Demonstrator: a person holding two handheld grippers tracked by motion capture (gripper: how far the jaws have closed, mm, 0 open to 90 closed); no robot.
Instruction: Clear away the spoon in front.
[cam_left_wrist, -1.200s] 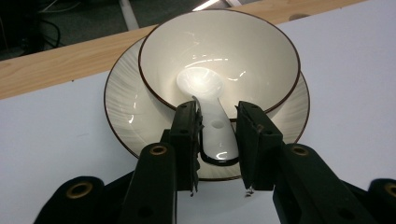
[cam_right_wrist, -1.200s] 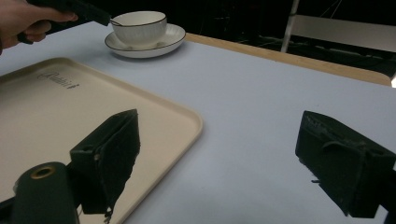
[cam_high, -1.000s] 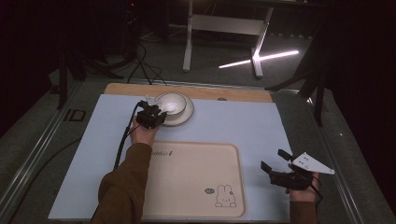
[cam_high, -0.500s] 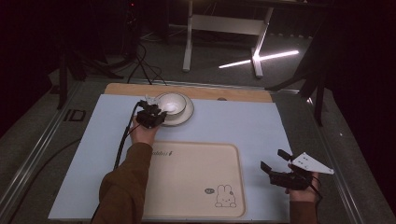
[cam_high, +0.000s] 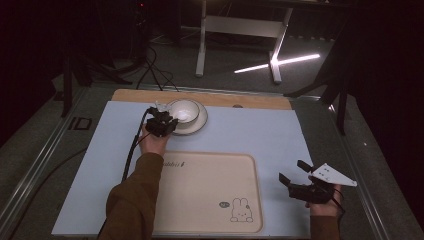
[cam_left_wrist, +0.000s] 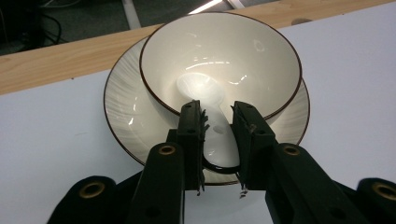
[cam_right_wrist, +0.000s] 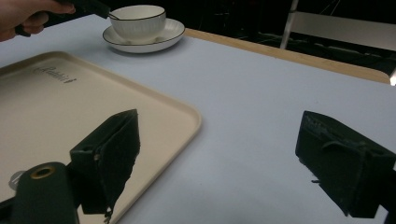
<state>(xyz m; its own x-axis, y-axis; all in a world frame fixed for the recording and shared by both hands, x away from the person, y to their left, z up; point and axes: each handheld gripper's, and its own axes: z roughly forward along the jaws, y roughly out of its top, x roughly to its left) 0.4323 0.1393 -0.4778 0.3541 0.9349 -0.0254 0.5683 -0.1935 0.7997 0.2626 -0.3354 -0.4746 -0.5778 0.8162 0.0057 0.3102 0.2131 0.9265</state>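
Left claw (cam_left_wrist: 218, 126) closing on the white spoon (cam_left_wrist: 210, 109), handle pinched between its jaws, spoon lying in the bowl (cam_left_wrist: 219, 60) on the saucer (cam_left_wrist: 126, 121). Right claw (cam_high: 296, 176) hovering wide open, holding nothing, just right of the tray (cam_high: 200, 180), well apart from the bowl.

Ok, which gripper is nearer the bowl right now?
Left. The left gripper is at the bowl, its jaws either side of the white spoon that lies in it. The right gripper is far off, beside the tray, jaws wide apart.
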